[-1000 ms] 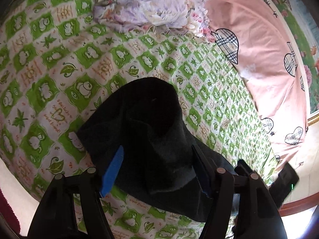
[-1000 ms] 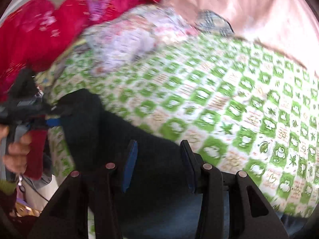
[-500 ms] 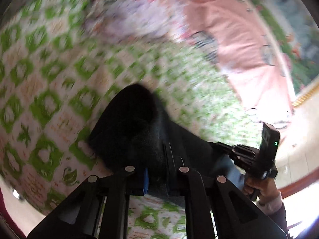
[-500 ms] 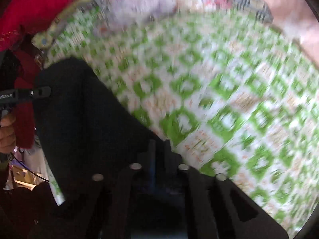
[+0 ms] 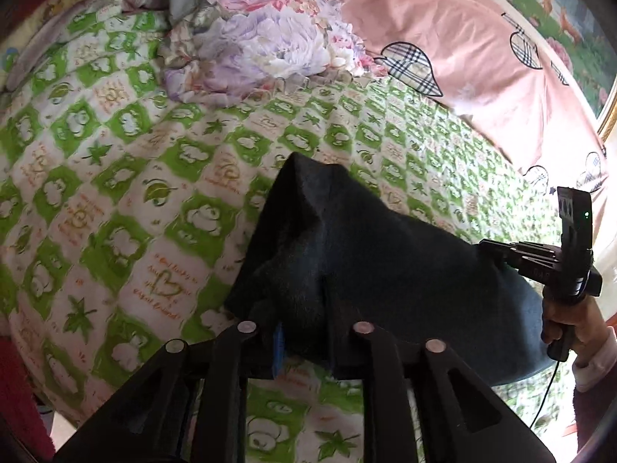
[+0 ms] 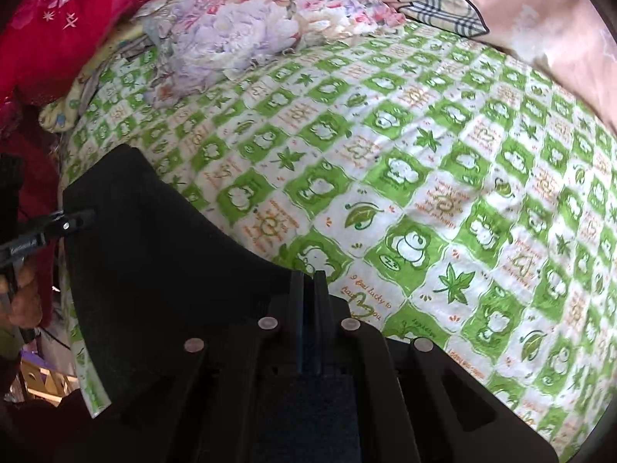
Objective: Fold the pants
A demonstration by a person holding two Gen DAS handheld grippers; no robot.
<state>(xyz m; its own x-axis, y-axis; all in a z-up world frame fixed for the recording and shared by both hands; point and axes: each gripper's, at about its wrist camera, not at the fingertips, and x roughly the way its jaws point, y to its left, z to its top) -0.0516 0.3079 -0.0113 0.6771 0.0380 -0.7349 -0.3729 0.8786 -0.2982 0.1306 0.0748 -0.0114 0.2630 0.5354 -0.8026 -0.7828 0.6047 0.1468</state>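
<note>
Dark pants lie bunched on the green-and-white patterned bedsheet. My left gripper is shut on the pants' near edge, cloth pinched between its jaws. In the right wrist view the pants spread to the left, and my right gripper is shut on their edge. The right gripper also shows in the left wrist view, at the pants' right end. The left gripper shows at the far left of the right wrist view, on the pants' other end.
A crumpled floral quilt lies at the head of the bed. A pink cover with plaid hearts runs along the right side. Red fabric lies behind the floral quilt. The bed edge drops off at the lower left.
Both grippers closed on the pants' edge from open. The pants were lifted and drawn out between the two grippers.
</note>
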